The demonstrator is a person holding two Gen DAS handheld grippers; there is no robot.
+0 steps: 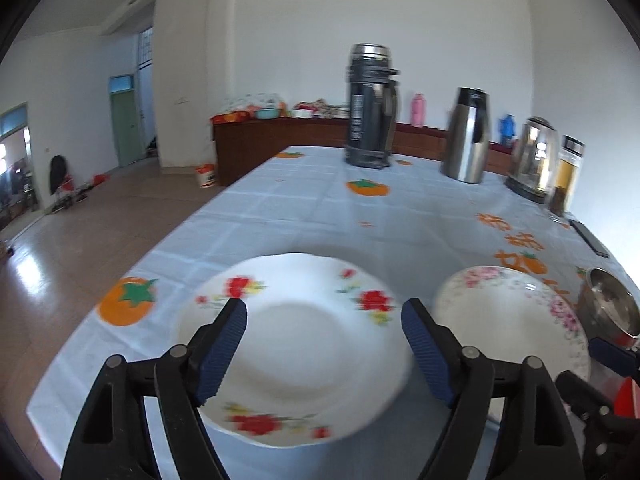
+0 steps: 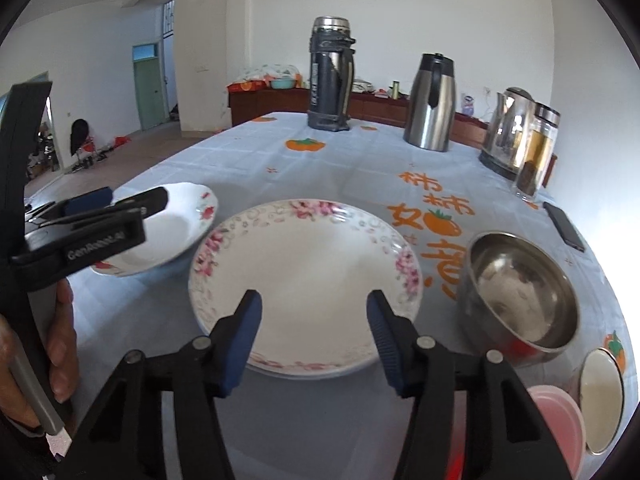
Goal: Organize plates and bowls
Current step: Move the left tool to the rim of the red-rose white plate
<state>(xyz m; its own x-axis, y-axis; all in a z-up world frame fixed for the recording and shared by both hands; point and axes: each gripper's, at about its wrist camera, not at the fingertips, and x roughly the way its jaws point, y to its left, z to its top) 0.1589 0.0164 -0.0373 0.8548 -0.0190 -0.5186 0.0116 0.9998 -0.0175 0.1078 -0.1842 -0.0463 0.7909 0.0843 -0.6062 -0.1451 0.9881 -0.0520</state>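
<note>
A white plate with red flowers (image 1: 296, 344) lies on the table at the near left; my left gripper (image 1: 324, 320) is open just above it, and both show from the side in the right wrist view (image 2: 172, 232). A larger plate with a pink floral rim (image 2: 304, 284) lies in the middle; my right gripper (image 2: 314, 312) is open over its near edge. It also shows in the left wrist view (image 1: 512, 308). A steel bowl (image 2: 520, 292) stands to its right. A pink bowl (image 2: 560, 428) and a small white bowl (image 2: 600, 396) sit at the near right.
The table has a pale blue cloth (image 2: 360, 160) with orange fruit prints. At the far side stand a dark thermos (image 2: 332, 76), a steel jug (image 2: 432, 104), a kettle (image 2: 508, 132) and a glass jar (image 2: 536, 152). A phone (image 2: 564, 226) lies at the right edge.
</note>
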